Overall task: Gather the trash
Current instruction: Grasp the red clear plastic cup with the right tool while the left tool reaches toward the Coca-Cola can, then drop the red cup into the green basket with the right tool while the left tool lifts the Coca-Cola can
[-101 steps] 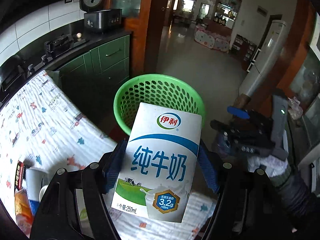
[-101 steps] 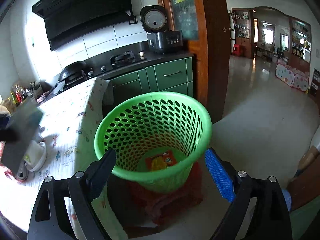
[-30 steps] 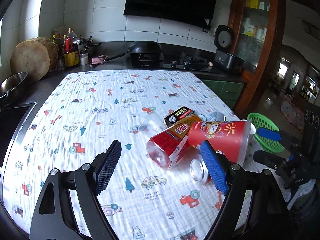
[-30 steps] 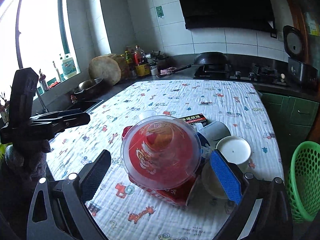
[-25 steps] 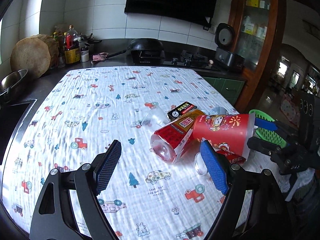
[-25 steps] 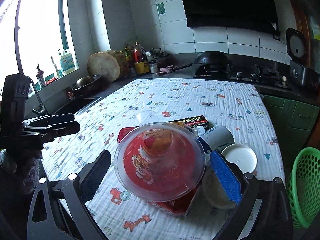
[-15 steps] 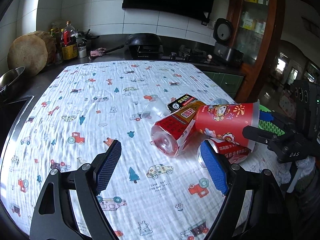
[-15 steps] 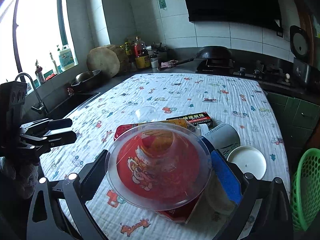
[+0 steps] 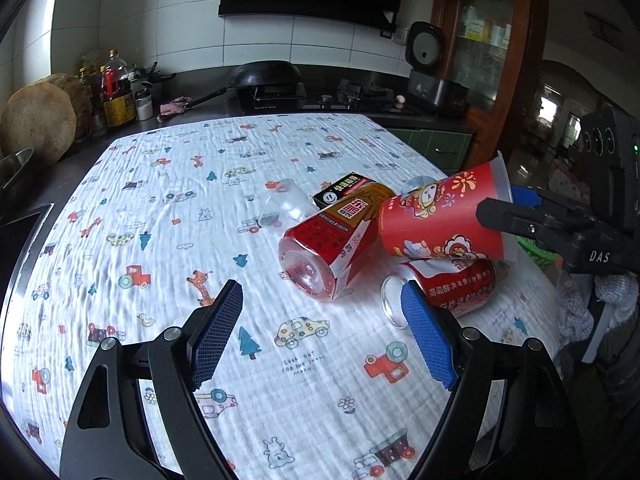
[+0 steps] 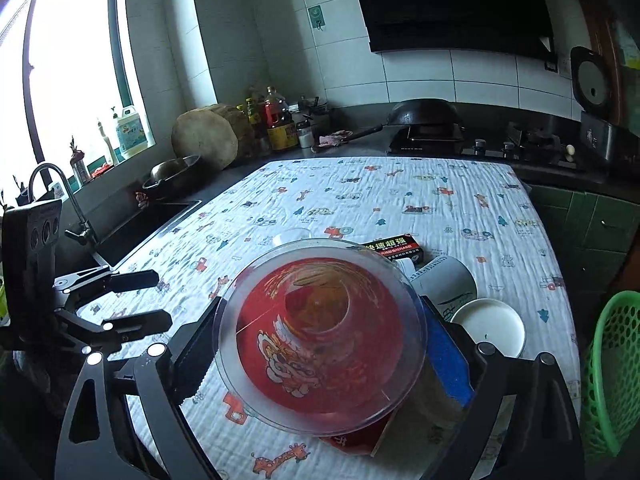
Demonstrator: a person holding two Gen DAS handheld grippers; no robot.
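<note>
Kitchen counter [image 9: 132,216] with a cartoon-print cloth takes up most of both views. Right gripper [image 10: 320,344] has its jaws clamped on a red plastic cup [image 10: 320,332] held sideways, mouth toward the lens, so it hides most of the pile behind it. Left gripper [image 9: 320,320] hangs over the cloth, jaws wide apart and empty. On the cloth: a red bottle [image 9: 332,244], a red can [image 9: 444,288], and a black box [image 9: 346,194] half tucked behind the bottle. Green basket [image 10: 612,372] is cut off at the right edge.
</note>
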